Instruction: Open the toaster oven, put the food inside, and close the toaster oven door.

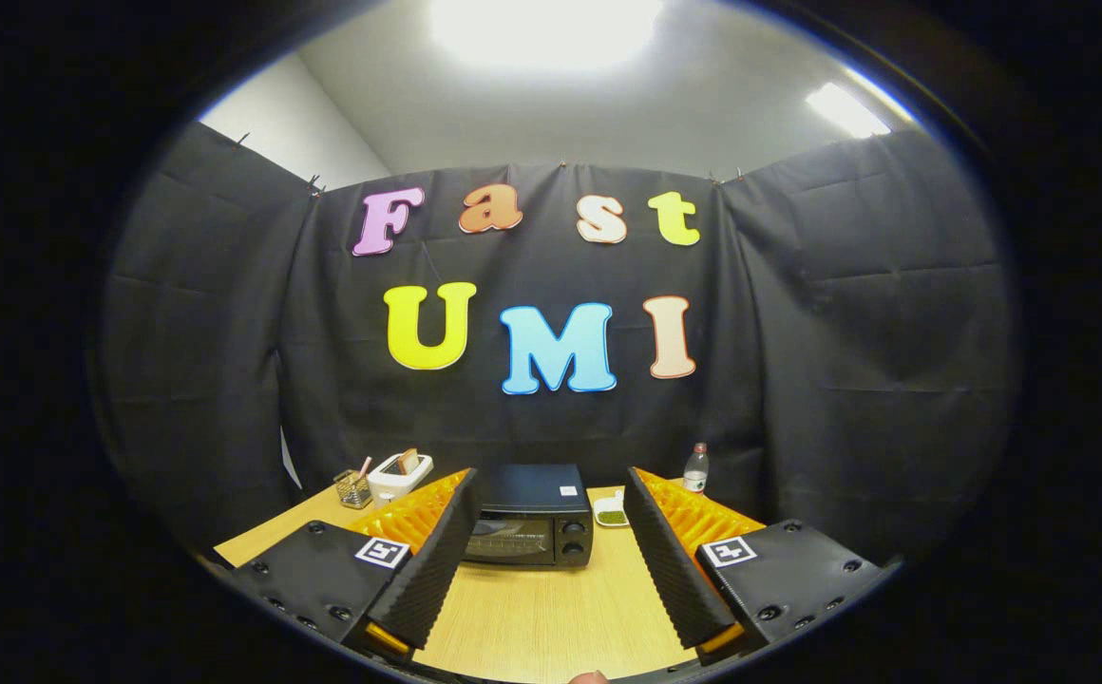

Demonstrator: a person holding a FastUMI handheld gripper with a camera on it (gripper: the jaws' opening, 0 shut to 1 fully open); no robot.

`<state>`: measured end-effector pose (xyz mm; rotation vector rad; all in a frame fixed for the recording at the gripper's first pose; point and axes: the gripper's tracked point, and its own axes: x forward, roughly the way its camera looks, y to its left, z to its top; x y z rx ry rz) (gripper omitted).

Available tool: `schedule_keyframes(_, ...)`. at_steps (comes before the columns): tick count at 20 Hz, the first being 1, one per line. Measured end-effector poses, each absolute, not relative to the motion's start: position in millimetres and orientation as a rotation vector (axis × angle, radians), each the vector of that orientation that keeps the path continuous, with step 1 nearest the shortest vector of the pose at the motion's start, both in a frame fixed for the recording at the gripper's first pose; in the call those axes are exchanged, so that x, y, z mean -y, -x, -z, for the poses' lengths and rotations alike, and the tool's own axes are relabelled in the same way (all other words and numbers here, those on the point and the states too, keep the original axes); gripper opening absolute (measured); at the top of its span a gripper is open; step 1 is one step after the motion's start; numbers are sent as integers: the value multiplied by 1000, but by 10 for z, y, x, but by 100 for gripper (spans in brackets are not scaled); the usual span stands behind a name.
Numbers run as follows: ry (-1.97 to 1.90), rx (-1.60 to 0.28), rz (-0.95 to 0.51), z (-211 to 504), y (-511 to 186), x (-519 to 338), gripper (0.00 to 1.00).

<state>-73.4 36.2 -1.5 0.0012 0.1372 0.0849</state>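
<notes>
A black toaster oven [534, 516] stands on the wooden table [532, 608], well beyond my fingers and centred between them, its glass door closed and two knobs on its right side. A small white dish with green food [611, 513] sits just right of the oven. My gripper [551, 518] is open, its fingers spread wide with nothing between them, held above the near part of the table.
A white toaster with bread in it [400, 473] and a small wire basket [352, 488] stand at the back left of the table. A clear plastic bottle [695, 468] stands at the back right. Black cloth walls enclose the table.
</notes>
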Motion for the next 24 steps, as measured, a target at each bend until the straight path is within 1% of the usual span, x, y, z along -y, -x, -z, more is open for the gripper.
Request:
schedule_keyframes(5, -17, -123, -38, -66, 772, -168, 96)
schedule_keyframes(17, -48, -107, -78, -124, 800, -204, 96)
schedule_keyframes(24, -37, -84, -85, -297, 735, -135, 96)
